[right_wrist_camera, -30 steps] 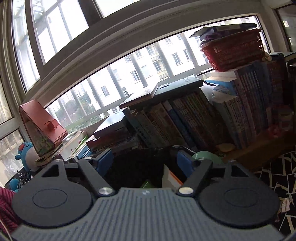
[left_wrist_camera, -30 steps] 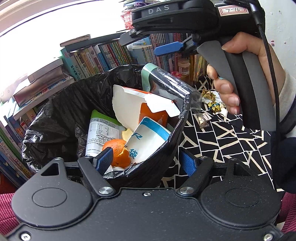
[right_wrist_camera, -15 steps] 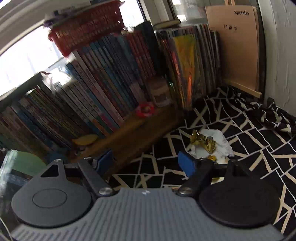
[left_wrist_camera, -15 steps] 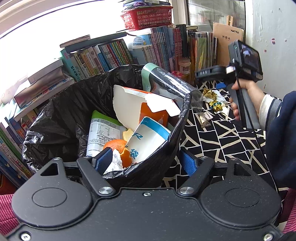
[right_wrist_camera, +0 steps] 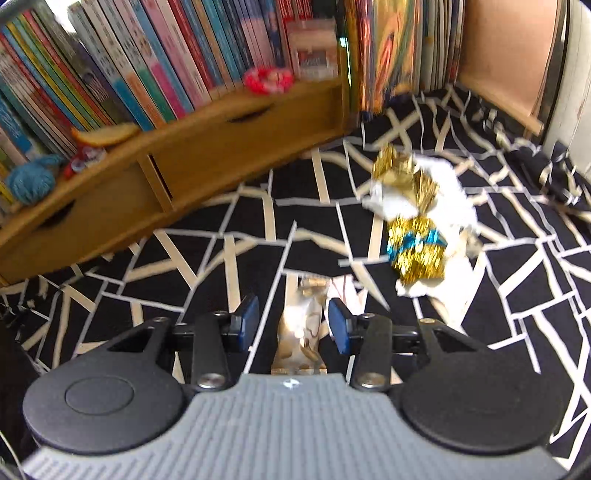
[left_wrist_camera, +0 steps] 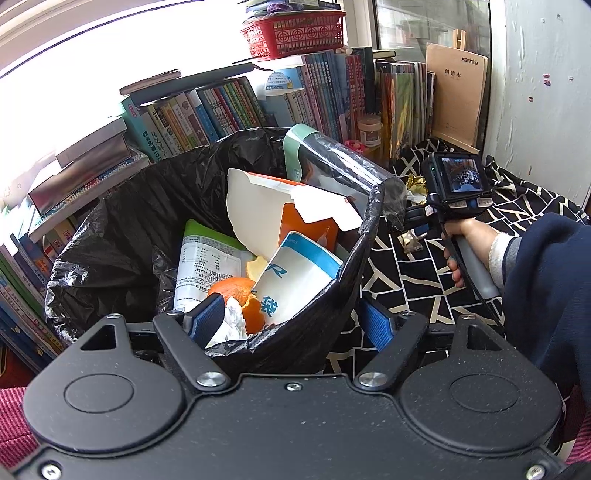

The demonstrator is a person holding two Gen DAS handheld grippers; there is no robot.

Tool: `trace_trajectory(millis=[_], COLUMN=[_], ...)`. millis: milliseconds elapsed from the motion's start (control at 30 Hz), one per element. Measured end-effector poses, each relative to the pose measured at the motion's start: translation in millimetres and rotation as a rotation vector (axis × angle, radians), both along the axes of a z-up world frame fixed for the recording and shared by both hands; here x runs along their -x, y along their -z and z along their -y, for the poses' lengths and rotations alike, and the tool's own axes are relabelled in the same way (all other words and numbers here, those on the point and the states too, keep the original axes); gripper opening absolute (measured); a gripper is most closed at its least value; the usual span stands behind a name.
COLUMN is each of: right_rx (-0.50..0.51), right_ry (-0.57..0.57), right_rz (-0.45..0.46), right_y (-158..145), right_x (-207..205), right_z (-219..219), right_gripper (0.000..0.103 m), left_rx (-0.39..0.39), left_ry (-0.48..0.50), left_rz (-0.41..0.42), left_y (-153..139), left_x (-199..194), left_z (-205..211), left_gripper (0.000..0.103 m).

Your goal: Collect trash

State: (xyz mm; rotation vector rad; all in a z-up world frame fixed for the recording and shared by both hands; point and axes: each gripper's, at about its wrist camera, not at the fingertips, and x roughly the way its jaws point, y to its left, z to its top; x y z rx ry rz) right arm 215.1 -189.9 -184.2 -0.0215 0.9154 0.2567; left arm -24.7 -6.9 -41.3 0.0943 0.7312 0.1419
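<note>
A bin lined with a black bag (left_wrist_camera: 122, 236) holds cartons, orange peel (left_wrist_camera: 236, 291) and a plastic bottle. My left gripper (left_wrist_camera: 291, 323) straddles its near rim, one pad inside and one outside, shut on it. To the right, a hand (left_wrist_camera: 461, 240) holds my right gripper low over the black-and-white cloth (right_wrist_camera: 221, 258). That right gripper (right_wrist_camera: 292, 323) has a flat silvery wrapper (right_wrist_camera: 301, 328) lying between its jaws. The jaws are closing and gaps still show beside the pads. Gold foil wrappers (right_wrist_camera: 417, 251) lie on white tissue (right_wrist_camera: 454, 206) just beyond, to the right.
A wooden drawer shelf (right_wrist_camera: 207, 147) carrying rows of books (right_wrist_camera: 147, 66) runs along the back. A red basket (left_wrist_camera: 295, 33) sits on top of the books. A white wall (left_wrist_camera: 535, 92) closes the right side, with a brown notebook (left_wrist_camera: 458, 92) leaning in the corner.
The right gripper swung from above the bin to the right and down to the cloth, and its jaws have narrowed around the silvery wrapper. The left gripper and bin stayed put.
</note>
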Motion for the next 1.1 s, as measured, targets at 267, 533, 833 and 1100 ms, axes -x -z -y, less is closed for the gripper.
trace_trajectory(millis=[267, 533, 833, 1100], right_rx=[0.03, -0.049, -0.31, -0.461], right_ry=[-0.017, -0.028, -0.208, -0.489], right_rz=[-0.013, 0.058, 0.264, 0.343], right_y=[2, -49, -171, -221], right_x=[6, 17, 67, 128], right_z=[-7, -9, -14, -52], right_gripper=[0.016, 0.015, 0.015, 0.017], left_rx=[0.005, 0.014, 0.016, 0.014], left_ry=[0.002, 0.004, 0.005, 0.005], left_rz=[0.0, -0.001, 0.0, 0.0], left_y=[0, 0, 0, 0], left_x=[0, 0, 1, 1], left_z=[-1, -4, -4, -3], left_gripper=[0.077, 0.077, 0.077, 0.077])
